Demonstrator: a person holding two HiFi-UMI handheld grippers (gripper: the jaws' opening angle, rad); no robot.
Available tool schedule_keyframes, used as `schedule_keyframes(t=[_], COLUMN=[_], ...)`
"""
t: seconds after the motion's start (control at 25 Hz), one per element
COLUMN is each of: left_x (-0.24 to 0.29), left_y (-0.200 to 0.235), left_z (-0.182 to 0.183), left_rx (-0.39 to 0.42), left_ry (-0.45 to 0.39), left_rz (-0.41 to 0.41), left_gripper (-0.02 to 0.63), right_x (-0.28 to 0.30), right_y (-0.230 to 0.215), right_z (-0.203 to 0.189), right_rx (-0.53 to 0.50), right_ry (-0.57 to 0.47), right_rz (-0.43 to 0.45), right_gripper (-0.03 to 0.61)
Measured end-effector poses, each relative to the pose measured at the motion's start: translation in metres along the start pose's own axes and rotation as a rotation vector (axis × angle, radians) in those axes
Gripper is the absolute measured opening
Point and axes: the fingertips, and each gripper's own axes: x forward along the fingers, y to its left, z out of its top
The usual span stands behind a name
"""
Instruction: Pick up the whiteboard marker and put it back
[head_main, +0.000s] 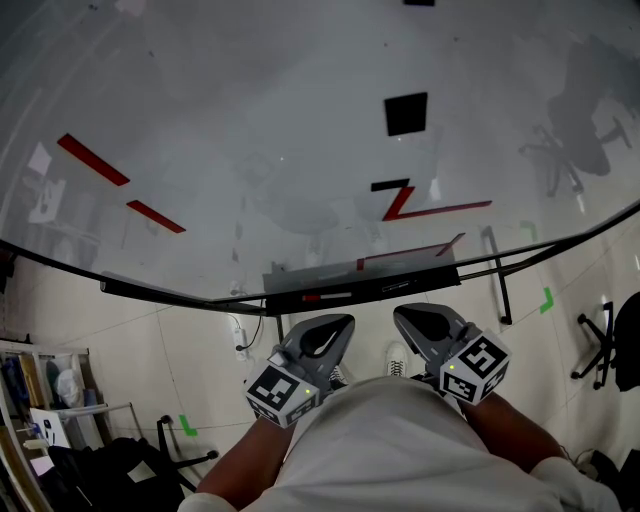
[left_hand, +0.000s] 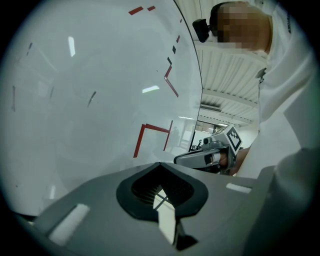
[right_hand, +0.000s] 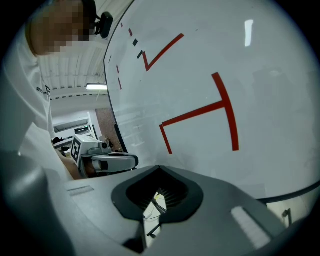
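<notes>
Shelf unit (head_main: 50, 395): I see it at the far left on the tiled floor (head_main: 130, 340), low in the head view, with small items on it that I cannot make out.

Whiteboard (head_main: 250, 120): it fills the upper part of the head view. It carries red strokes (head_main: 92, 159) on its left and more near the middle, with a black square (head_main: 406, 113) right of centre.

Left gripper (head_main: 338, 322): I hold it near my body, below the board's lower edge and pointing up at it. In its own view (left_hand: 162, 192) the two jaws are pressed together with only a thin slit between them and nothing in it.

Tray (head_main: 400, 287): a dark ledge along the bottom edge of the whiteboard, just beyond both gripper tips.

Whiteboard marker (head_main: 325, 297): it lies flat in the tray, red and white, lengthwise along it. It sits just beyond the left gripper's tip and neither gripper touches it.

Right gripper (head_main: 415, 318): it is beside the left one and apart from it, at the same height. In its own view (right_hand: 157, 195) the jaws are closed against each other and hold nothing.

Green tape mark (head_main: 546, 299): on the floor to the right.

Office chair (head_main: 605, 350): at the far right edge.
</notes>
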Motion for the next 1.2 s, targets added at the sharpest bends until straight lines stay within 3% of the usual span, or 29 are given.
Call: schedule_keyframes(t=[0.16,0.36,0.8,1.2], left_x=[0.004,0.006,-0.001,-0.042], left_y=[-0.008,-0.014,-0.056,-0.082], left_z=[0.001,0.002,-0.004,-0.030], left_rx=[0.004,0.017,0.002,-0.002], left_ry=[0.007,0.010,-0.068,-0.026], left_rz=[0.017,0.099,0.272,0.185], left_gripper=[0.015,0.015,0.015,0.015], right_x=[-0.007,-0.024,-0.056,-0.075], right_y=[-0.001,-0.005,-0.003,0.047], right_z=[0.003,0.003,0.004,-0.026], right_rx=[-0.001,-0.005,-0.075,-0.060], right_ry=[-0.005,-0.005,0.002,0.003], right_rz=[0.013,0.060,0.198,0.118], right_gripper=[0.002,0.002,0.002,0.002])
